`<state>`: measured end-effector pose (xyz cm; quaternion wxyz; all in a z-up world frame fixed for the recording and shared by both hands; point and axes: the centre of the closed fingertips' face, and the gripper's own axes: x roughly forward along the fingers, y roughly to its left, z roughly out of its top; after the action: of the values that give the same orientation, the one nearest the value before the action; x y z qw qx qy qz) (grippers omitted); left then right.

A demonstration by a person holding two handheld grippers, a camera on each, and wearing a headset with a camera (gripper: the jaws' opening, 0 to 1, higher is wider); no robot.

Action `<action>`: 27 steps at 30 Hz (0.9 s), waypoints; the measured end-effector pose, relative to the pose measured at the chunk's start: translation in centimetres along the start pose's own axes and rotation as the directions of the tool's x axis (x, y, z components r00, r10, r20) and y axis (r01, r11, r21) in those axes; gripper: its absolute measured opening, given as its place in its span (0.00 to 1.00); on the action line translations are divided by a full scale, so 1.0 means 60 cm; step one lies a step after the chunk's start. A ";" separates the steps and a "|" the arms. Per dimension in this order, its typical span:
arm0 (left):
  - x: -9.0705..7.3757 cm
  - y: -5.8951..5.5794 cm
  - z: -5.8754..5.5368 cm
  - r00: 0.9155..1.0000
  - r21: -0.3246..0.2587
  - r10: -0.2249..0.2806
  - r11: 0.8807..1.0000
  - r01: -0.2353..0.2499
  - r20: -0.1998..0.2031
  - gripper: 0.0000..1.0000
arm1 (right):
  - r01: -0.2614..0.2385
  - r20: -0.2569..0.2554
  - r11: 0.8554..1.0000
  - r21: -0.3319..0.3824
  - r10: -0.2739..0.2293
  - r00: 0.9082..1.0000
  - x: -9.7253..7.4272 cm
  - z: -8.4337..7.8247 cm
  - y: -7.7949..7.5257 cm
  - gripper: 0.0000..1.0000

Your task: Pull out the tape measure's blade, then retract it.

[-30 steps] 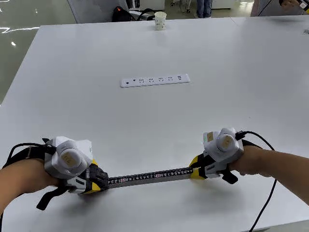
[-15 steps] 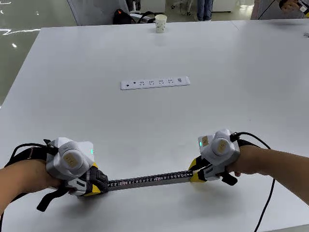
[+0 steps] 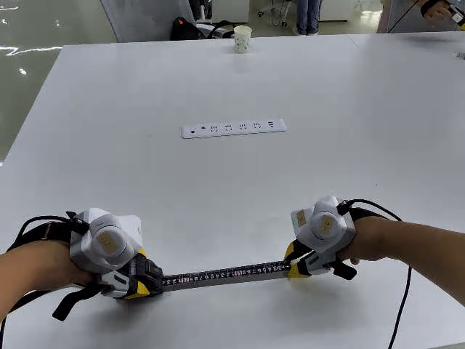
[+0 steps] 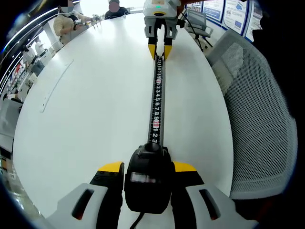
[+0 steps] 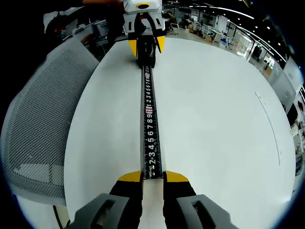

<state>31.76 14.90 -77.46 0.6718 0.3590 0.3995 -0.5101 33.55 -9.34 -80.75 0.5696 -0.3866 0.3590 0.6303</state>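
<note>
Head view, listed left to right.

1. left gripper (image 3: 140,281): held in a hand at the near left. Its yellow-tipped fingers (image 4: 112,168) are closed against both sides of the black tape measure case (image 3: 149,274). In the left gripper view the tape measure case (image 4: 147,183) sits squarely between this gripper's (image 4: 148,167) two fingers, touching both.

2. blade (image 3: 225,274): drawn out of the case, running straight from the left fingers to the right fingers, low over the white table (image 3: 327,109). Its printed numbers show along the blade's length in the left gripper view (image 4: 156,95) and the right gripper view (image 5: 149,109).

3. right gripper (image 3: 293,263): held in a hand at the near right, with a black cable (image 3: 403,291) trailing behind it. In the right gripper view its (image 5: 152,177) yellow fingertips (image 5: 129,177) pinch the free end of the blade from both sides. The left gripper (image 5: 145,47) faces it at the far end.

4. power strip (image 3: 233,128): white, flat on the table, well beyond both sets of fingers and roughly midway between them.

5. paper cup (image 3: 242,38): upright at the far table edge, beyond the power strip.

6. mesh chair back (image 4: 259,109): grey, off the table edge, to the right of the left fingers; in the right gripper view it (image 5: 43,124) lies left of the right fingers.
</note>
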 end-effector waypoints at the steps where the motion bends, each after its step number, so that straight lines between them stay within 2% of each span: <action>1: -0.002 0.001 -0.001 1.000 -0.003 -0.001 1.000 0.001 -0.001 0.34 | 0.001 -0.002 1.000 0.004 -0.001 1.000 0.000 0.000 -0.001 0.12; 7: -0.009 0.000 -0.002 1.000 -0.019 -0.008 1.000 0.008 0.012 0.40 | 0.002 -0.009 1.000 0.002 -0.002 1.000 -0.001 -0.001 -0.001 0.15; 11: -0.010 -0.003 -0.002 1.000 -0.040 -0.012 0.999 0.013 0.016 0.48 | 0.002 -0.023 1.000 -0.014 -0.002 1.000 -0.002 -0.003 0.002 0.19; 16: -0.014 -0.007 0.001 0.999 -0.072 -0.022 0.997 0.025 0.039 0.53 | -0.001 -0.031 1.000 -0.017 0.000 1.000 -0.004 -0.006 0.006 0.24; 20: -0.016 -0.013 0.001 0.998 -0.094 -0.042 0.994 0.047 0.049 0.55 | -0.004 -0.018 1.000 -0.005 0.003 1.000 -0.005 -0.003 0.009 0.28; 27: -0.019 -0.015 0.009 0.996 -0.139 -0.047 0.989 0.057 0.078 0.65 | 0.001 0.000 1.000 0.030 -0.001 1.000 -0.009 0.004 0.010 0.35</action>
<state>30.77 14.68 -76.27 0.6965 0.2806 0.4182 -0.5111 32.94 -9.40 -80.15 0.5759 -0.3780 0.3682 0.6245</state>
